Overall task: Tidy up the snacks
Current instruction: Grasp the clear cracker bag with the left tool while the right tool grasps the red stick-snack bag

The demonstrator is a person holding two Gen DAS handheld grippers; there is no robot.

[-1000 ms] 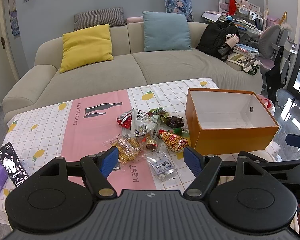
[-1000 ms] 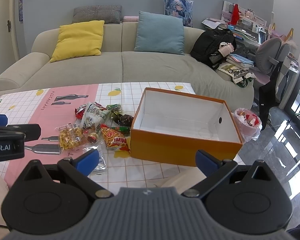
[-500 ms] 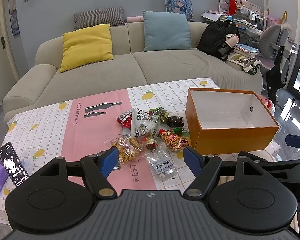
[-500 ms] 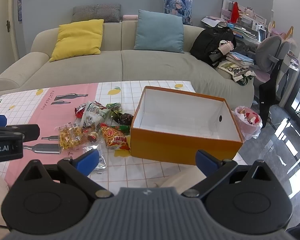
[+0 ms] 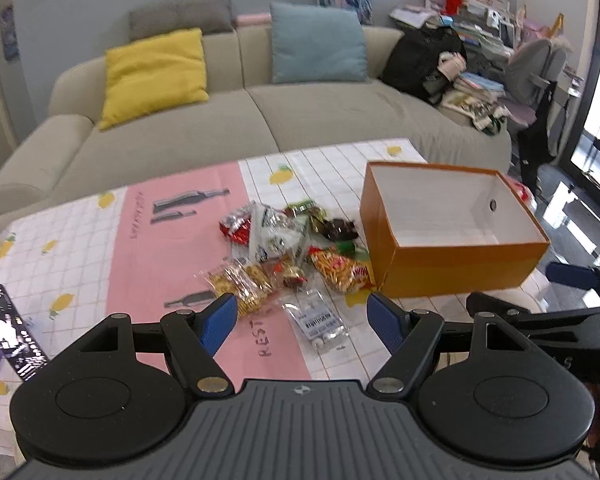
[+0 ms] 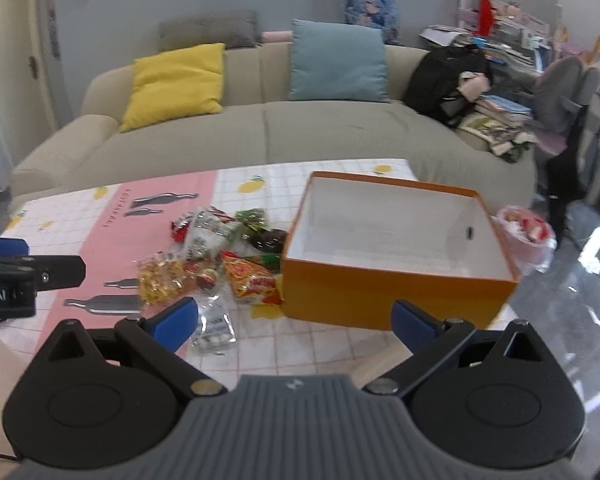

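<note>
From your left wrist camera, your left hand-held gripper [image 5: 302, 320] hangs above the near edge of the surface [image 5: 80, 240], its blue fingers [image 5: 219, 322] spread wide with nothing between them. The snack pile [image 5: 288, 252] lies ahead on the checked and pink cloth: a clear packet with a white label [image 5: 318, 322] nearest you, a yellow-gold snack bag [image 5: 242, 284] to its left, an orange-red chip bag [image 5: 340, 272] touching the front left corner of the orange box [image 5: 456, 268], and a white bag [image 5: 272, 232], a red wrapper [image 5: 236, 226] and a dark chocolate-coloured packet [image 5: 340, 230] farther back. The box stands open to the right of the pile, its white inside bare. Only this view shows the black patterned phone [image 5: 14, 334] at the surface's left edge, and the tip of your right hand-held gripper [image 5: 572, 276] at the far right.

From your right wrist camera, your right hand-held gripper [image 6: 296, 320] also has its fingers [image 6: 414, 322] apart, empty, hovering in front of the orange box [image 6: 388, 300]. The box sits nearly dead ahead here, and the snack pile [image 6: 220, 256] is off to the left, with the chip bag [image 6: 254, 282] again against the box wall and the clear packet [image 6: 216, 324] just beside your left-hand finger. This view alone shows a pink bin bag [image 6: 526, 236] on the floor beyond the box's right side, and your left hand-held gripper [image 6: 16, 276] reaching in at the left edge. The beige sofa [image 6: 300, 132] fills the background.
</note>
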